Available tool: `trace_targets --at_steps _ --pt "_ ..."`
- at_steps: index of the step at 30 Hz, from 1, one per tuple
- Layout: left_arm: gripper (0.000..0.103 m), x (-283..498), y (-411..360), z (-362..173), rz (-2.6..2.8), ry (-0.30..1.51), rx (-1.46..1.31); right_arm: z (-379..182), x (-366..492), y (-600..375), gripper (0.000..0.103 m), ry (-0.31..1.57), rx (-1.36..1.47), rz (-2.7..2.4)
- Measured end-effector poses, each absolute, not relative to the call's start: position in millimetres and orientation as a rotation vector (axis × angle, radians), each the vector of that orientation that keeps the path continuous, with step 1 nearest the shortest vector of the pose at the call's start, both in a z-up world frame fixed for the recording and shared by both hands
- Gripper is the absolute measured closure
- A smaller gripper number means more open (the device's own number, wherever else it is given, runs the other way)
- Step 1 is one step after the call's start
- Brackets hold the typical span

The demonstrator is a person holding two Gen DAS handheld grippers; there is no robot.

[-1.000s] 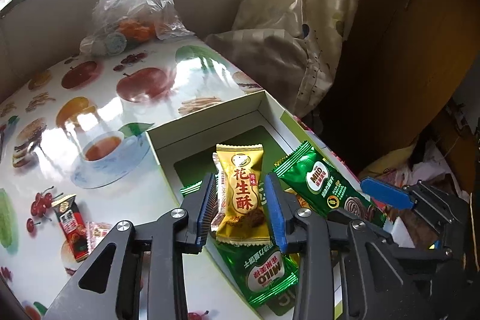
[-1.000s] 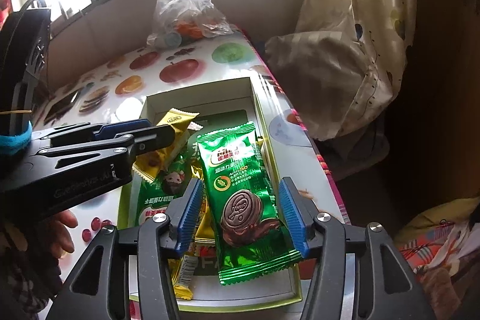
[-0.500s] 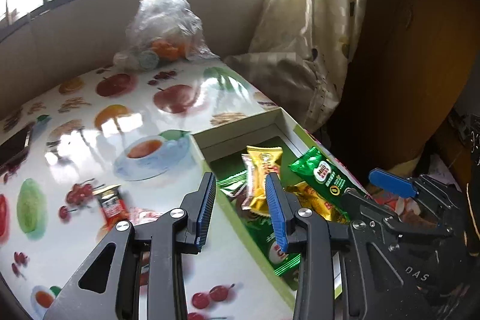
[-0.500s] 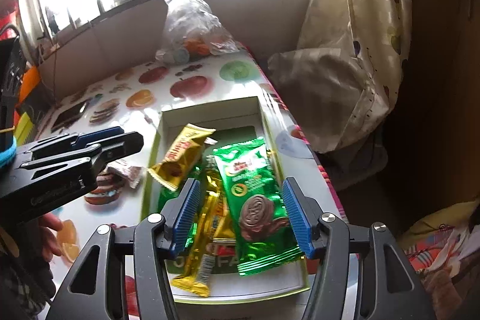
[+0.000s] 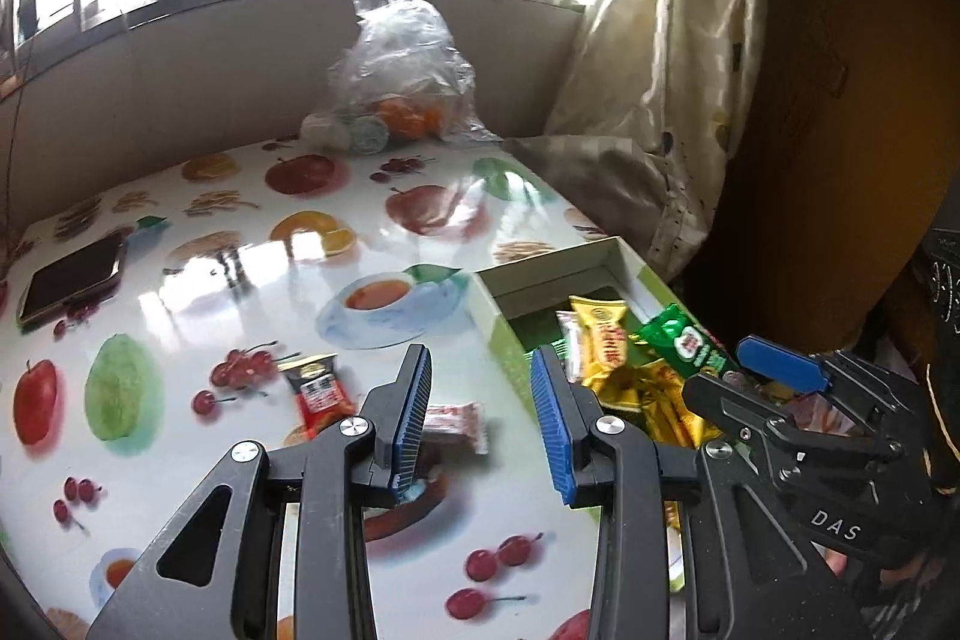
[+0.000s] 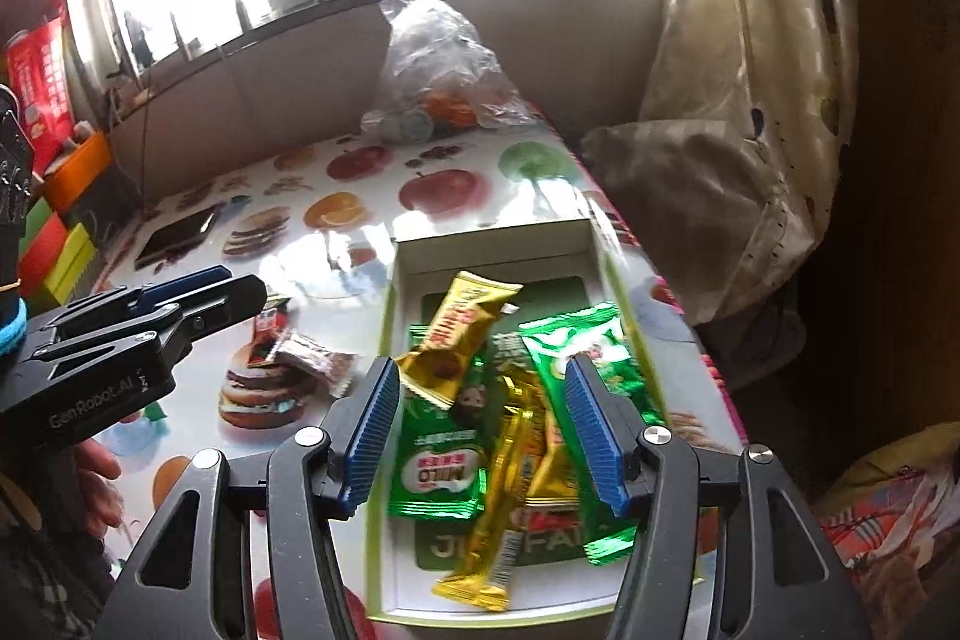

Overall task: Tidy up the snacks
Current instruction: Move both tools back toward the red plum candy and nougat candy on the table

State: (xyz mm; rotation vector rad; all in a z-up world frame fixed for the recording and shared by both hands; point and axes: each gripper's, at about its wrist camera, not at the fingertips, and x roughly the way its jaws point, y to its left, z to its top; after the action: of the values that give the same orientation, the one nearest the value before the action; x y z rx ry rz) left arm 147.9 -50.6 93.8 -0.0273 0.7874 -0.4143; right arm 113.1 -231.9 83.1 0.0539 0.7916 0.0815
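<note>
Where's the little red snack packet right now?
In the left wrist view, the red packet lies on the tablecloth, left of the box, beside a pale wrapped candy.

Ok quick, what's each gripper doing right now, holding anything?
Left gripper: open, holding nothing, above the table.
Right gripper: open, holding nothing, above the snack box.

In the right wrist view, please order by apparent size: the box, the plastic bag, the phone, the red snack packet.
1. box
2. plastic bag, though it sits farther away, so this is unsure
3. phone
4. red snack packet, close to the phone in looks
</note>
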Motion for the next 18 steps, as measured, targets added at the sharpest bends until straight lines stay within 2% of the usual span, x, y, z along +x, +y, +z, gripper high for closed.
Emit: trace_targets --at_steps 18 --pt "0.067 149.5 -13.6 85.7 -0.345 0.802 -0.062 74.9 129.9 -196.7 0.045 0.811 0.029 0.154"
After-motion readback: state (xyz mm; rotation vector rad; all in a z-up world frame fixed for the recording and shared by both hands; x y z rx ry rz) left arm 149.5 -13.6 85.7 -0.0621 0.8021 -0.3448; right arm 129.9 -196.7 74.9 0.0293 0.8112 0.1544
